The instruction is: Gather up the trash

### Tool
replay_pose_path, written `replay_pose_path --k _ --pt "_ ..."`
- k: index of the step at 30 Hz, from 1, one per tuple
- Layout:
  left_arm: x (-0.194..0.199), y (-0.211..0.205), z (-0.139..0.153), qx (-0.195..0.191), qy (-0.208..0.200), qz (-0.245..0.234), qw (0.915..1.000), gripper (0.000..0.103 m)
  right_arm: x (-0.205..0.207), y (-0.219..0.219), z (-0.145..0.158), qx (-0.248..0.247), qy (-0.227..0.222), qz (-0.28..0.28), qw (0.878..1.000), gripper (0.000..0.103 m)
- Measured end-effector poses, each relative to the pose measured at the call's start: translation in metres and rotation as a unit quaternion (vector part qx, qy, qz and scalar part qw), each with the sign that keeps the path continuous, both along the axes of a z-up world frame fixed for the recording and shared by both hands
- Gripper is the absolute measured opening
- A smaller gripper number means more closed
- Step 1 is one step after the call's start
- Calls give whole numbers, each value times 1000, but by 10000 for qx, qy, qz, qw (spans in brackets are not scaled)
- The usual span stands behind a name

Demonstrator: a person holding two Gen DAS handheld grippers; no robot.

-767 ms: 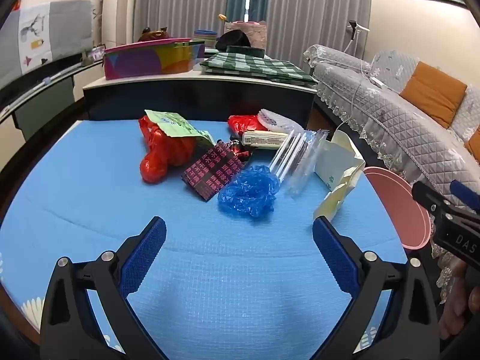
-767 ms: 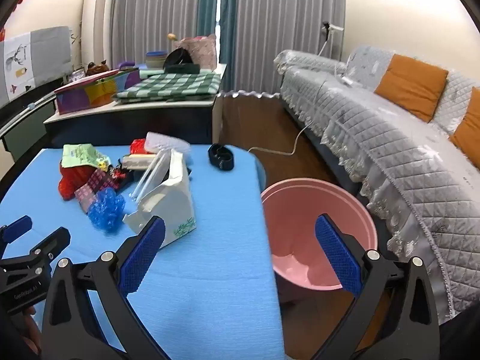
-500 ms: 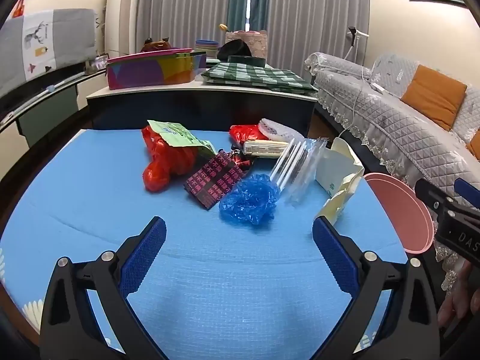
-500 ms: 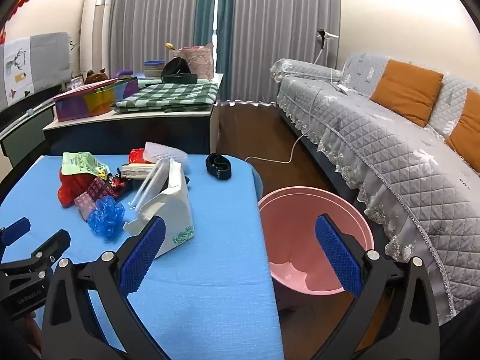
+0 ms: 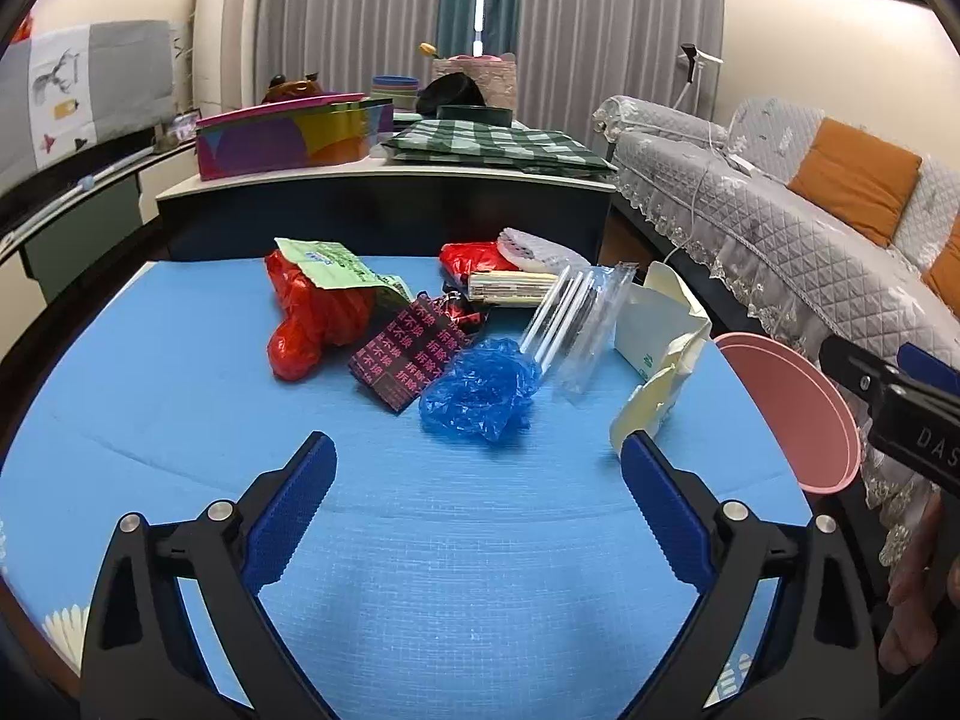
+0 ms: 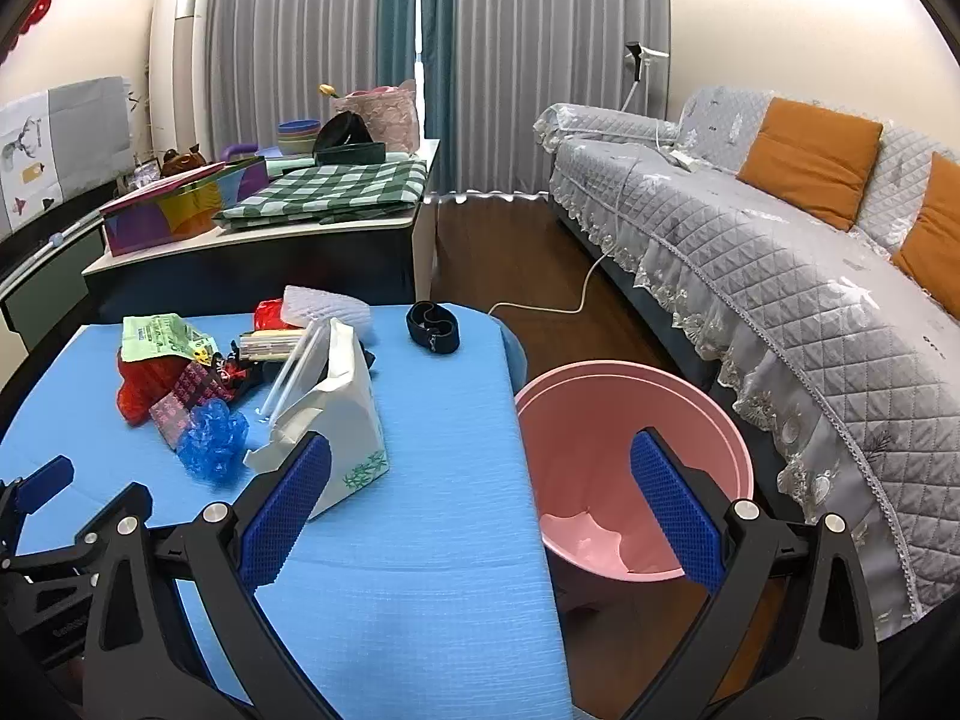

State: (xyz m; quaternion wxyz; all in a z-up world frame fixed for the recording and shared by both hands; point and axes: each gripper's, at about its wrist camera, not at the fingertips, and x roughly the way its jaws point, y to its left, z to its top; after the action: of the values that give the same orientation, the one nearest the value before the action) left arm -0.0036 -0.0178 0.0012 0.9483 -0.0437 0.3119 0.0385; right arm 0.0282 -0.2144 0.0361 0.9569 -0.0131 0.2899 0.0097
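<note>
Trash lies in a pile on the blue table [image 5: 468,540]: a red plastic bag [image 5: 306,312] under a green wrapper [image 5: 327,267], a dark patterned packet [image 5: 408,357], a crumpled blue bag [image 5: 480,390], clear plastic sleeves [image 5: 576,324] and a torn white carton [image 5: 660,336]. A pink bin [image 6: 630,438] stands on the floor right of the table. My left gripper [image 5: 474,504] is open and empty, short of the blue bag. My right gripper [image 6: 480,504] is open and empty over the table's right edge, near the carton [image 6: 336,408].
A black band [image 6: 432,324] lies at the table's far right corner. A dark cabinet [image 5: 384,210] with a colourful box and checked cloth stands behind the table. A grey quilted sofa [image 6: 780,276] runs along the right, with wooden floor between.
Both grippers have drawn back and risen slightly, so the trash pile sits a little farther off. Both stay open and empty.
</note>
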Motion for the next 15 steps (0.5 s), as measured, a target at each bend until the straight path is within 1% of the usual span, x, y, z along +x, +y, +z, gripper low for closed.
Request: replay_pose_path --k 2,3,7,13,15 --pt "0 -3 -1 38 23 5 10000 93 -1 2 -1 22 13 41 10000 98" --pt "0 -3 -1 45 35 14 10000 93 -1 -4 4 46 18 62 10000 98" --pt "-3 -6 1 102 2 -21 9999 92 -1 -3 1 70 98 89 9999 98" --pt "-7 -4 0 46 4 -39 10000 92 -2 4 -1 44 90 164 9998 98" --pt "-1 -3 1 15 11 -29 10000 92 -2 5 -1 42 94 183 9998 98"
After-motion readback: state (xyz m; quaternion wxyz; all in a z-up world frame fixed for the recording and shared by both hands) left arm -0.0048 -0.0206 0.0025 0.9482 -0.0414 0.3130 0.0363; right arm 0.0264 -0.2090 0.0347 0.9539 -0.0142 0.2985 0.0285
